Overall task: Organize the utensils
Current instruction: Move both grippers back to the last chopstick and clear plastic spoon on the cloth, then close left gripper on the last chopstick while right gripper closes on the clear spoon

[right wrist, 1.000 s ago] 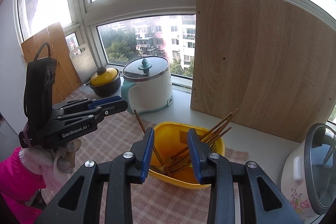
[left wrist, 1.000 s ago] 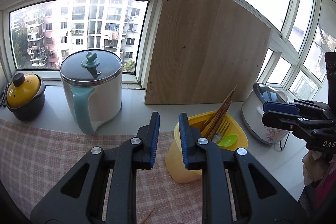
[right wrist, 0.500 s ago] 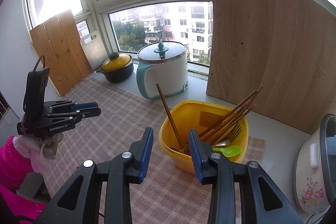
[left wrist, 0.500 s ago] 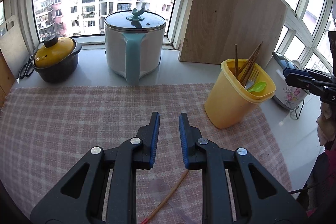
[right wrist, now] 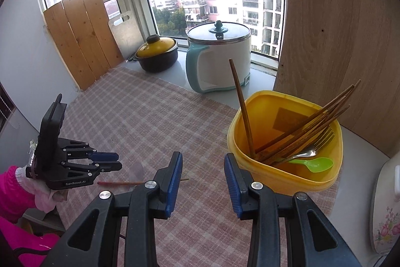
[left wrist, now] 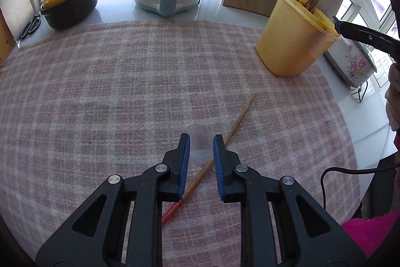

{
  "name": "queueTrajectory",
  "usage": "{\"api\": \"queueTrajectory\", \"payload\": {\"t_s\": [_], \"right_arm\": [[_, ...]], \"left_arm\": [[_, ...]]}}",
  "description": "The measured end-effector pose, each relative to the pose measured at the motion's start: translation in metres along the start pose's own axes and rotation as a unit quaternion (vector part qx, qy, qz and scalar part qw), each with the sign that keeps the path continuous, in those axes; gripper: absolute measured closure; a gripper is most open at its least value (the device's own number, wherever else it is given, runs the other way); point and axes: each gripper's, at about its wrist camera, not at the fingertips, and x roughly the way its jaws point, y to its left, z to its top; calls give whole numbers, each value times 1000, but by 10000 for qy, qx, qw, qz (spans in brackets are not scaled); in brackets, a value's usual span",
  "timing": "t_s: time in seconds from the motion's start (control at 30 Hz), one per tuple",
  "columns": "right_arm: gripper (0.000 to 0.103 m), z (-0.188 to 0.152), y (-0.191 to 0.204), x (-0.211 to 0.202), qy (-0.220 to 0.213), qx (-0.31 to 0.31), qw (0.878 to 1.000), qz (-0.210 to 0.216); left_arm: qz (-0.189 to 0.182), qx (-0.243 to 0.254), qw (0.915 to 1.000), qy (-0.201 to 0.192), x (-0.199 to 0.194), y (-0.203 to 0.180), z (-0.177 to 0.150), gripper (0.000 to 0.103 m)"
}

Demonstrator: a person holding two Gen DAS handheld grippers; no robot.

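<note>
Left tongs (left wrist: 201, 150) spread, poised low over lone chopstick (left wrist: 226, 139) and clear spoon (left wrist: 199, 145) on checked counter cloth (left wrist: 112, 81). Right tongs (right wrist: 203, 173) spread, idle beside yellow bin (right wrist: 285, 178). Pickup step; next likely: lower, pinch, carry to bin.

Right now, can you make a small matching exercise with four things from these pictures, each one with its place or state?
Things:
1. loose chopstick
2. green spoon
3. black pot
4. left tongs

Places or states:
A. on the sill, with a yellow lid
B. open, low over the cloth
C. inside the yellow container
D. lying flat on the checked cloth

Pairs: 1-D, 2-C, 3-A, 4-B
</note>
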Motion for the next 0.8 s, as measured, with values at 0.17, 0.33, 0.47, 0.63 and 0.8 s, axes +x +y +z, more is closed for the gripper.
{"api": "queueTrajectory", "payload": {"t_s": [0.17,0.33,0.47,0.63,0.8], "right_arm": [[65,-5,10,16,211,-94,9996,145],[65,-13,18,31,403,-83,9987,292],[65,-19,23,43,542,-97,9979,343],[65,-22,26,52,660,-66,9970,405],[65,-24,28,60,742,-62,9963,437]], "left_arm": [[61,205,9995,237,13,-9,-13,85],[144,349,9985,404,22,-13,-20,85],[278,353,9977,500,29,-11,-24,85],[324,389,9974,514,32,-11,-26,85],[358,323,9976,506,34,-11,-26,85]]}}
